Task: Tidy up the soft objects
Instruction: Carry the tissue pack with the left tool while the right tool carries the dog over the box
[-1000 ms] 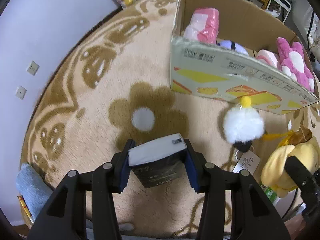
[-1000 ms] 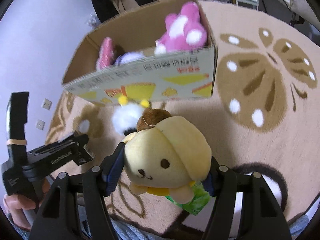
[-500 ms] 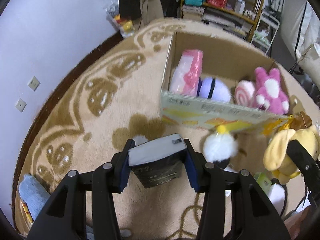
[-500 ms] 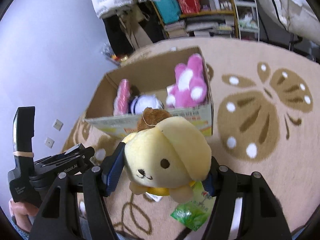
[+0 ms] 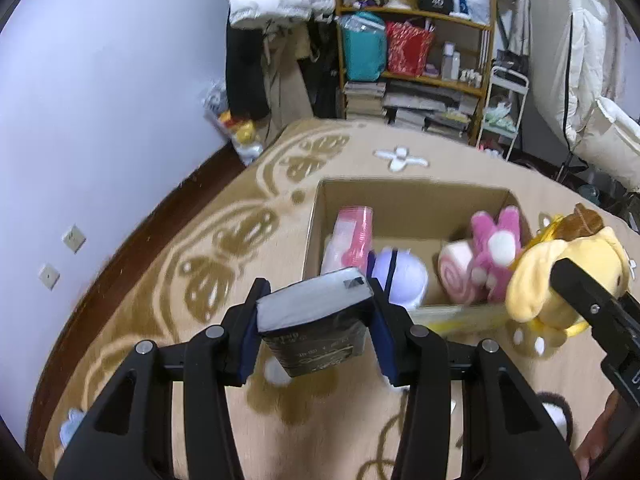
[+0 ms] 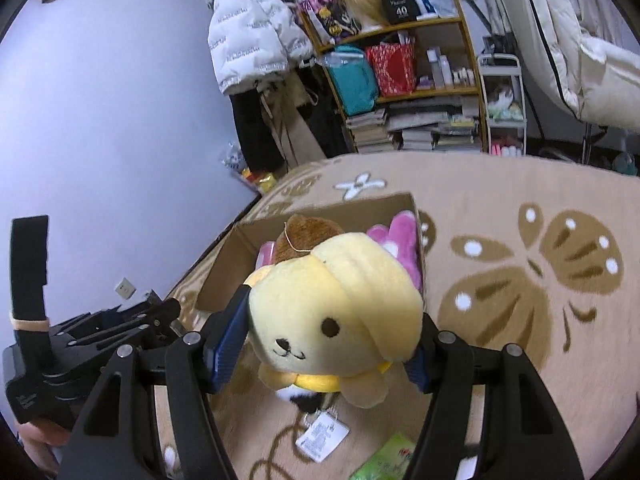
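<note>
Both tongs tilt downward above the rug (image 5: 132,280). Left tongs (image 5: 316,320) clamp a dark, white-topped soft pack (image 5: 316,328). Right tongs (image 6: 320,340) clamp a yellow plush dog (image 6: 336,312) by the head. Just beyond, an open cardboard box (image 5: 408,200) holds pink and lavender plush items. Cluttered shelves (image 5: 420,52) stand farthest.

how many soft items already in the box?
4: pink pack at the left, lavender plush beside it, swirl roll right of centre, pink bunny at the right of the box. More may hide behind the near wall.
</note>
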Demonstrator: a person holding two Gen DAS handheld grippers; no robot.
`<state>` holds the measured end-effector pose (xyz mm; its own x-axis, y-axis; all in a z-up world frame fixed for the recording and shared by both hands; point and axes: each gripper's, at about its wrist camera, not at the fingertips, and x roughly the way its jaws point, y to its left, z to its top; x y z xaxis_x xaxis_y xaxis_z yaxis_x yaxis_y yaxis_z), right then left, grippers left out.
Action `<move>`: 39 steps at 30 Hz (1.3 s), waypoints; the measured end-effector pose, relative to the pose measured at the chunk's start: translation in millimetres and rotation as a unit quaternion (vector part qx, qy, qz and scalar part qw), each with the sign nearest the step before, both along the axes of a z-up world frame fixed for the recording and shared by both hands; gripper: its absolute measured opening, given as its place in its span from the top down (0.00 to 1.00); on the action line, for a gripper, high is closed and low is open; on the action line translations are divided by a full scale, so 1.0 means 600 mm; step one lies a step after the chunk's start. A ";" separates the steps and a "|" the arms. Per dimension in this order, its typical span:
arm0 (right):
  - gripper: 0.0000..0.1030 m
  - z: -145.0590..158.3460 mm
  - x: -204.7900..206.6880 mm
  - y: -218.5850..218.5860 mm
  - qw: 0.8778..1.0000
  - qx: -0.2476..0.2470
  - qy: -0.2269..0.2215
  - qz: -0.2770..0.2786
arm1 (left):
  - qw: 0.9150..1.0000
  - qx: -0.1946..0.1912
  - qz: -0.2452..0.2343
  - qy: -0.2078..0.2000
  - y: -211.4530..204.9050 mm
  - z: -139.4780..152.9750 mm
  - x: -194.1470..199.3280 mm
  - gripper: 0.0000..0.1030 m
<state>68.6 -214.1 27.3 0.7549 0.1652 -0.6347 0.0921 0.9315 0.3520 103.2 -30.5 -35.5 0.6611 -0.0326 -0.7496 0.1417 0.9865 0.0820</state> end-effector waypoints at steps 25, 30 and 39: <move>0.31 -0.046 0.123 -0.026 0.999 -0.030 0.013 0.024 | 0.999 0.016 -0.032 -0.013 -0.067 -0.032 0.117 0.55; 0.31 -0.060 0.133 -0.035 0.999 -0.032 0.015 0.016 | 0.999 0.010 -0.034 0.001 -0.067 -0.051 0.124 0.55; 0.30 -0.074 0.155 -0.038 0.999 -0.035 0.021 0.015 | 0.999 0.008 -0.032 0.014 -0.067 -0.073 0.131 0.55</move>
<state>161.3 -236.6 -16.9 0.7220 0.1420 -0.6772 0.0769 0.9562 0.2825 181.6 -70.6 -79.6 0.6373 -0.0617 -0.7682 0.2064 0.9740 0.0930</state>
